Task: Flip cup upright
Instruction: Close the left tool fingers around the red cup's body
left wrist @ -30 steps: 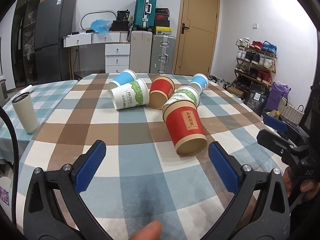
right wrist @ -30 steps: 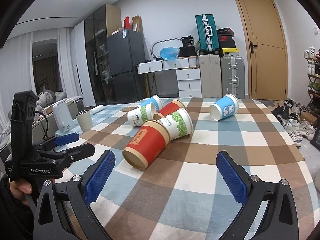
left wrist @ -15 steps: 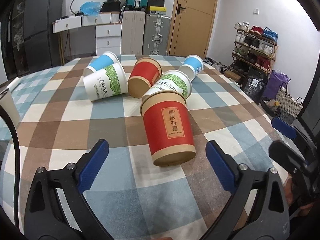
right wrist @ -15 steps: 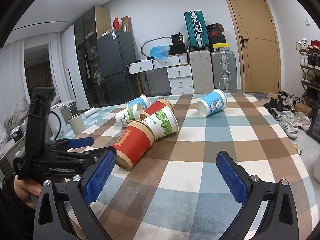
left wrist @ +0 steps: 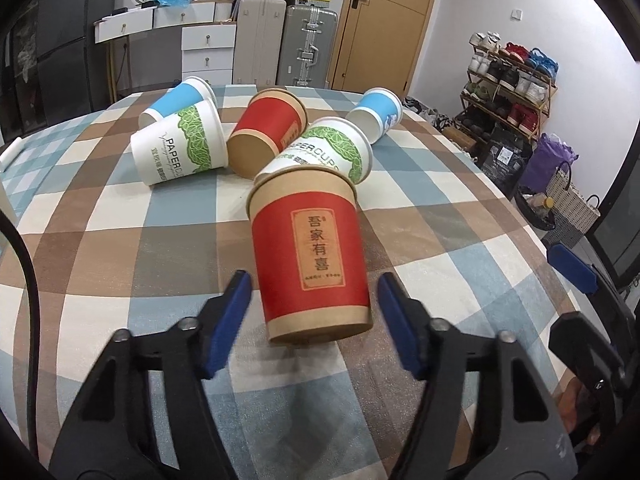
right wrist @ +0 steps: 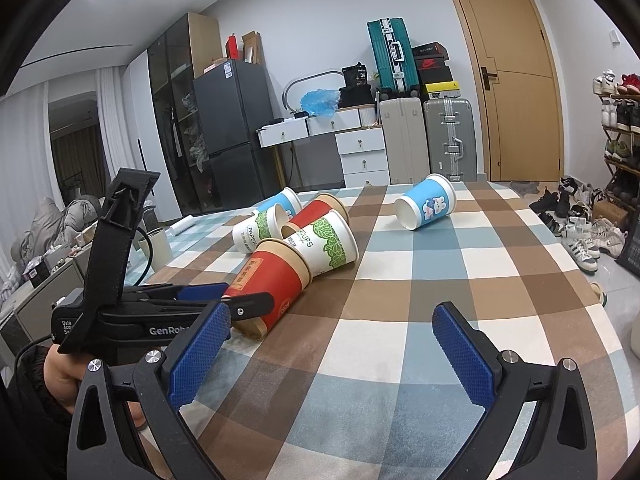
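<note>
A red paper cup (left wrist: 310,252) with a tan label lies on its side on the checked tablecloth (left wrist: 120,248), base toward me. My left gripper (left wrist: 314,320) is open, its blue pads on either side of the cup's base end without clear contact. The same cup shows in the right wrist view (right wrist: 276,280) with the left gripper's fingers (right wrist: 208,292) around it. My right gripper (right wrist: 332,356) is open and empty, low over the table to the right of the cup.
Several other cups lie on their sides behind it: two white-and-green (left wrist: 178,146) (left wrist: 324,156), another red (left wrist: 266,132), two blue (left wrist: 178,98) (left wrist: 378,114). A grey tumbler (right wrist: 158,244) stands at the table's left. The table's right edge drops to a shoe-strewn floor (right wrist: 580,232).
My left gripper has moved forward and down to the near red cup, and its jaws have narrowed around the cup's base end. The right gripper has stayed about where it was.
</note>
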The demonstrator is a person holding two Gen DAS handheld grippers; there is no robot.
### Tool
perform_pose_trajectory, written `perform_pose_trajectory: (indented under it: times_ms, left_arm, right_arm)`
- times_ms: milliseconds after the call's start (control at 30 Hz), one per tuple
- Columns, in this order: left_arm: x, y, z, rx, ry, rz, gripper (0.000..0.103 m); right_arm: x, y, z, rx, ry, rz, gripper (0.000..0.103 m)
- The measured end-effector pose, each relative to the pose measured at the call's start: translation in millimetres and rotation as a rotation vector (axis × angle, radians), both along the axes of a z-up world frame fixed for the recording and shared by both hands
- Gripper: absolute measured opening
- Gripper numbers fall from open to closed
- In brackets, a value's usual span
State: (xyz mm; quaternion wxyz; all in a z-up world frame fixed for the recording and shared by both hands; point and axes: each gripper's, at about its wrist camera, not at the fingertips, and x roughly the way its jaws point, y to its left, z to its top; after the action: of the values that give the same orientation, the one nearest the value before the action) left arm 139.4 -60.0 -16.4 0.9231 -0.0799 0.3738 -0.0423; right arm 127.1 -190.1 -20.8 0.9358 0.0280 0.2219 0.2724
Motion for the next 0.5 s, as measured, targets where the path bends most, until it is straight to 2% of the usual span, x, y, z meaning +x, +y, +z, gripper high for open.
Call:
perform_pose_trajectory:
  times_ms: [500]
  left_arm:
    - [-32.9,13.7,12.9,-0.030,-0.049,0.035,0.053]
  right_arm:
    - [-1.3,4.7,0.4,-0.007,-0.007,0.006,0.103]
